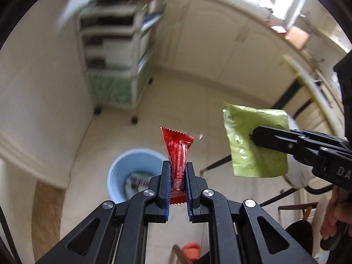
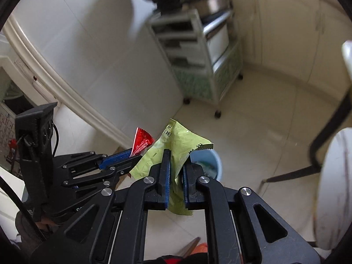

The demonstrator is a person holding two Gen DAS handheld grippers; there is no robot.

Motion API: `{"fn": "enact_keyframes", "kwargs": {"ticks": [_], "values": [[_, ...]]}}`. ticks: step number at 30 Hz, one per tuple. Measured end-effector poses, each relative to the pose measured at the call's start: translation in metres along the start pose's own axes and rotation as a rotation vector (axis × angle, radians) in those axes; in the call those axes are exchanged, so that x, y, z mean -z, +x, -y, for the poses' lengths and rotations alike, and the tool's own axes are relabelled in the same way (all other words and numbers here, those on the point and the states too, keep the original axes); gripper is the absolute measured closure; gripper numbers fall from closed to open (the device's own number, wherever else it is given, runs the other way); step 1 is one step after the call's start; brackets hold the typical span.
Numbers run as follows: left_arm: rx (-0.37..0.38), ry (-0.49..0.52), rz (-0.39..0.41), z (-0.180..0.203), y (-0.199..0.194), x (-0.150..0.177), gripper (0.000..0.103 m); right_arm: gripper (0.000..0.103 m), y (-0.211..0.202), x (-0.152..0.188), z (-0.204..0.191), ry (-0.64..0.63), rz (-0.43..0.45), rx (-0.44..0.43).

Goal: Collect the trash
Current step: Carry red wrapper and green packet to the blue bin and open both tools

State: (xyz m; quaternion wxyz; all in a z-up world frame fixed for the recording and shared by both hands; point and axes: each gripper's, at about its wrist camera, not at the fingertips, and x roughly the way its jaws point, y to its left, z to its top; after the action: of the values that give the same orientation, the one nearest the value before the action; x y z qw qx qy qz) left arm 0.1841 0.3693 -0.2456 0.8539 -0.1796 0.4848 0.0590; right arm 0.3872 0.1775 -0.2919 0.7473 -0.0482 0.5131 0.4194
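Observation:
My left gripper (image 1: 178, 165) is shut on a red snack wrapper (image 1: 178, 151) that sticks up between its blue pads. To its right, my right gripper (image 1: 253, 135) is shut on a green packet (image 1: 257, 140). In the right wrist view the green packet (image 2: 180, 140) is crumpled between the right gripper's (image 2: 176, 154) pads, and the left gripper (image 2: 136, 156) with the red wrapper (image 2: 142, 144) is just left of it. A light blue bin (image 1: 136, 171) stands on the floor below both, holding some wrappers; the bin (image 2: 209, 162) shows partly behind the green packet.
A white wheeled shelf cart (image 1: 114, 61) stands against the wall beyond the bin. Dark chair legs (image 2: 292, 173) and a white seat (image 2: 334, 189) are on the right. A person's hand (image 1: 334, 217) holds the right gripper's handle. An orange slipper (image 1: 191, 249) lies on the tiled floor.

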Motion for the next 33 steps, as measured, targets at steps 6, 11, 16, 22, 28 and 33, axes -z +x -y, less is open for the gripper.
{"fn": "enact_keyframes", "kwargs": {"ticks": [6,11,16,22,28,33], "values": [[-0.006,-0.079,-0.085,-0.035,0.031,0.005,0.093,0.094,0.064,-0.001,0.0,-0.011,-0.096,0.019],[-0.036,-0.128,-0.117,-0.054,0.038,-0.001,0.084,0.094,0.093,-0.005,0.004,-0.003,-0.132,0.011],[-0.118,-0.175,-0.127,-0.053,0.044,-0.023,0.052,0.094,0.108,-0.008,0.005,0.005,-0.144,0.0],[-0.173,-0.216,-0.089,-0.039,0.028,-0.02,0.048,0.091,0.108,-0.01,0.004,0.014,-0.133,-0.03],[-0.2,-0.218,-0.042,-0.015,-0.007,-0.001,0.047,0.063,0.091,-0.013,0.003,0.043,-0.08,-0.051],[-0.194,-0.187,0.007,0.009,-0.044,0.009,0.046,0.056,0.061,-0.013,0.0,0.029,-0.028,-0.02]]}}
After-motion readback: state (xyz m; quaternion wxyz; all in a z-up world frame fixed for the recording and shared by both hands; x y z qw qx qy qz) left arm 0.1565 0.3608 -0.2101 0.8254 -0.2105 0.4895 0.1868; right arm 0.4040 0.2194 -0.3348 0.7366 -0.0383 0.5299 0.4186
